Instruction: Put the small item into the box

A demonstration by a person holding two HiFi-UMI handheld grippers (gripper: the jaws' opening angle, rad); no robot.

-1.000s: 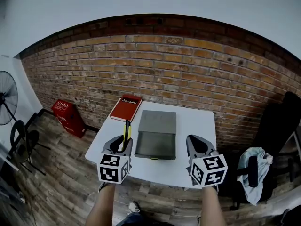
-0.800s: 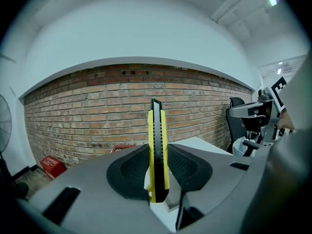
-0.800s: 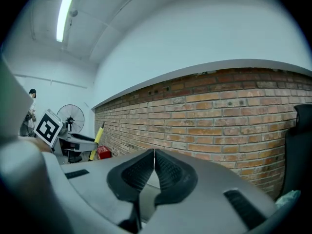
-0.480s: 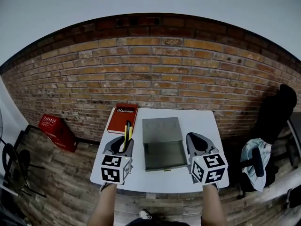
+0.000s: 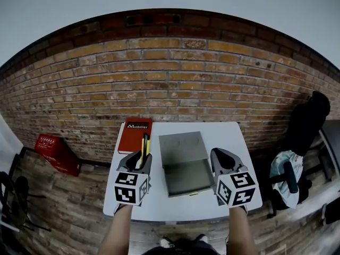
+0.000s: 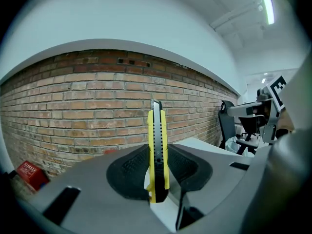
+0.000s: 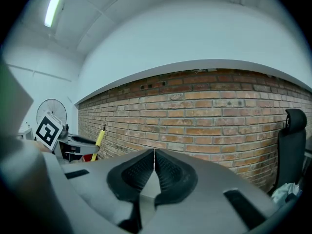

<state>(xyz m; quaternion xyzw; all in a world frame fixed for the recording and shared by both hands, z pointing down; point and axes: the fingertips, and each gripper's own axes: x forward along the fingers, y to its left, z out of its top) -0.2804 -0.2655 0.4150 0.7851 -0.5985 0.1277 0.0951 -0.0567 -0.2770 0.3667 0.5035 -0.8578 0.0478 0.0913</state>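
Observation:
A yellow and black utility knife [image 6: 158, 150] stands upright between the pads of my left gripper [image 6: 157, 172], which is shut on it. In the head view the knife [image 5: 144, 149] sticks forward out of the left gripper [image 5: 139, 164], just left of the open grey box [image 5: 186, 170] on the white table [image 5: 159, 206]. The box's lid [image 5: 181, 142] lies flat behind its tray. My right gripper [image 5: 225, 162] hovers at the box's right side; in the right gripper view its jaws [image 7: 154, 165] are shut with nothing between them.
A red book [image 5: 135, 134] lies at the table's back left corner. A brick wall [image 5: 170, 84] runs behind the table. A red crate [image 5: 51, 149] sits on the wood floor at the left, and a dark chair with a cloth [image 5: 287, 174] stands at the right.
The view has swung so the table and box sit more centred under the grippers. Both grippers keep their pose; the left still holds the knife.

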